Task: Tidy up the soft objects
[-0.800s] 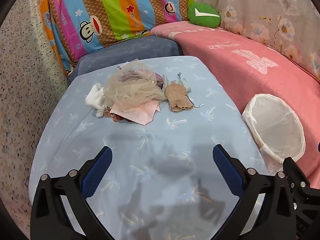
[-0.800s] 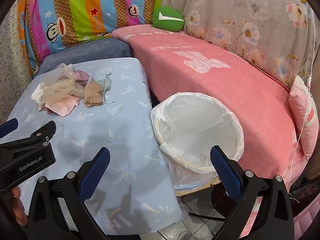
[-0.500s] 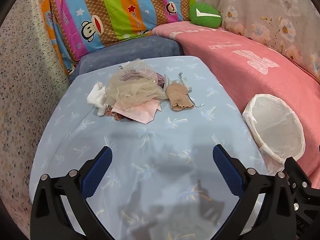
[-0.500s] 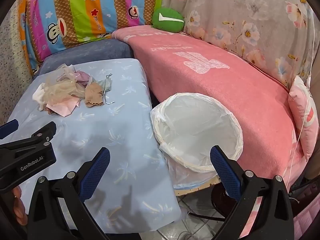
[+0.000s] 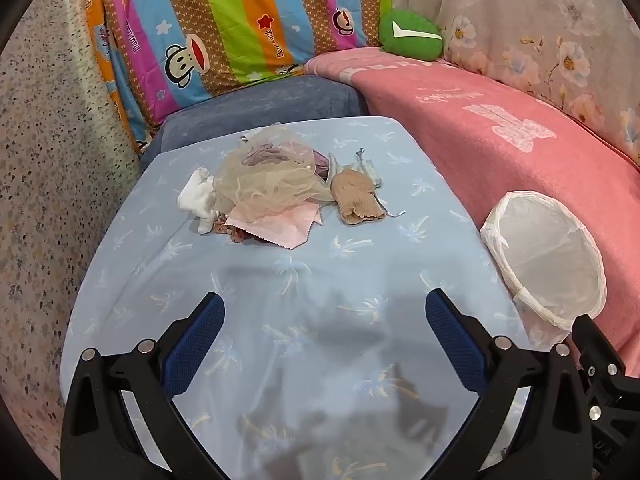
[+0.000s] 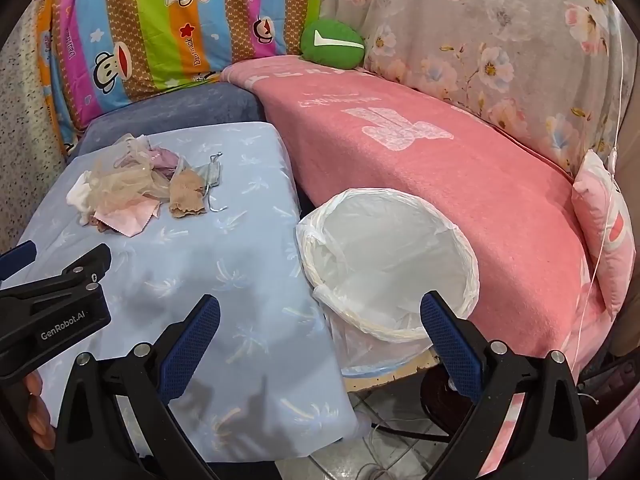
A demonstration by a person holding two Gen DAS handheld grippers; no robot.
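A heap of soft items lies on the far part of the blue palm-print cloth (image 5: 288,312): beige tulle (image 5: 268,180), a white sock (image 5: 198,200), a pink cloth square (image 5: 276,228), a tan knit sock (image 5: 356,196) (image 6: 186,196) and a mauve piece (image 5: 264,154). My left gripper (image 5: 320,340) hovers open over the near cloth, well short of the heap, holding nothing. My right gripper (image 6: 320,340) is open and empty, spanning the cloth's right edge and the white-lined basket (image 6: 474,276) (image 5: 596,280). The left gripper's body (image 6: 56,308) shows at the right wrist view's left edge.
A pink blanket (image 6: 440,168) covers the sofa to the right, with a green cushion (image 6: 332,44), a striped monkey-print quilt (image 5: 224,32) and floral fabric (image 6: 500,40) behind. A grey-blue cushion (image 5: 260,108) sits beyond the heap. Tiled floor and cables (image 6: 384,432) lie below the basket.
Both views shift slightly; the heap sits a little lower and nearer in the left wrist view. Both grippers stay open and empty.
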